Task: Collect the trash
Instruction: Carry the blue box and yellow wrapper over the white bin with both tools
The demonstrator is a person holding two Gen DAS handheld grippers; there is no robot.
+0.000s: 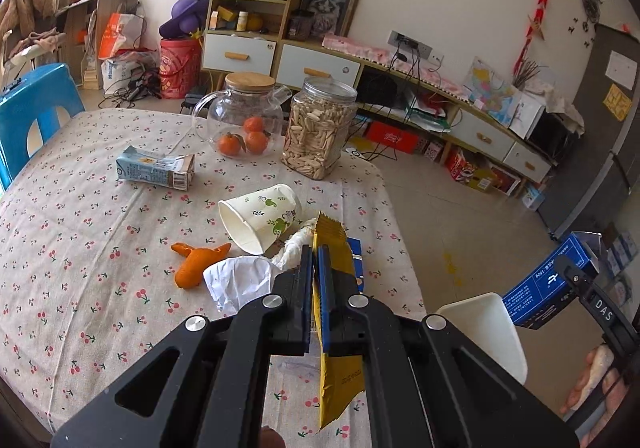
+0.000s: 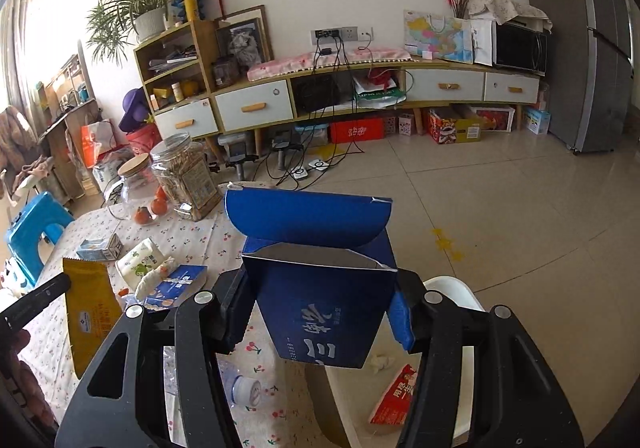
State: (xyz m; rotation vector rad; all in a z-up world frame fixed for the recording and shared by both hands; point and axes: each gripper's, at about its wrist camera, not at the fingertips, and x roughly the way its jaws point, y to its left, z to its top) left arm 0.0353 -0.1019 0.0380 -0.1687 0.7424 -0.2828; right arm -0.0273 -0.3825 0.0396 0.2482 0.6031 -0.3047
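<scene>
My left gripper point(image 1: 316, 254) is shut on a yellow snack wrapper point(image 1: 340, 380), which hangs upright above the table's right edge; the same wrapper point(image 2: 90, 312) shows at the left of the right wrist view. My right gripper point(image 2: 320, 288) is shut on an open blue carton box point(image 2: 324, 312), held over a white bin point(image 2: 452, 288) beside the table. The bin point(image 1: 488, 328) holds a red packet point(image 2: 394, 400) and a crumpled tissue point(image 2: 380, 362). On the floral tablecloth point(image 1: 80, 248) lie a paper cup point(image 1: 260, 216), orange peel point(image 1: 198, 262), crumpled paper point(image 1: 240, 280), a milk carton point(image 1: 156, 168) and a plastic bottle point(image 2: 240, 388).
At the table's far side stand a glass teapot with tangerines point(image 1: 240, 116) and a clear jar of seeds point(image 1: 320, 132). A blue stool point(image 1: 36, 108) sits left of the table. A twisted white wrapper point(image 1: 294, 248) and a blue packet point(image 2: 180, 282) lie near the cup.
</scene>
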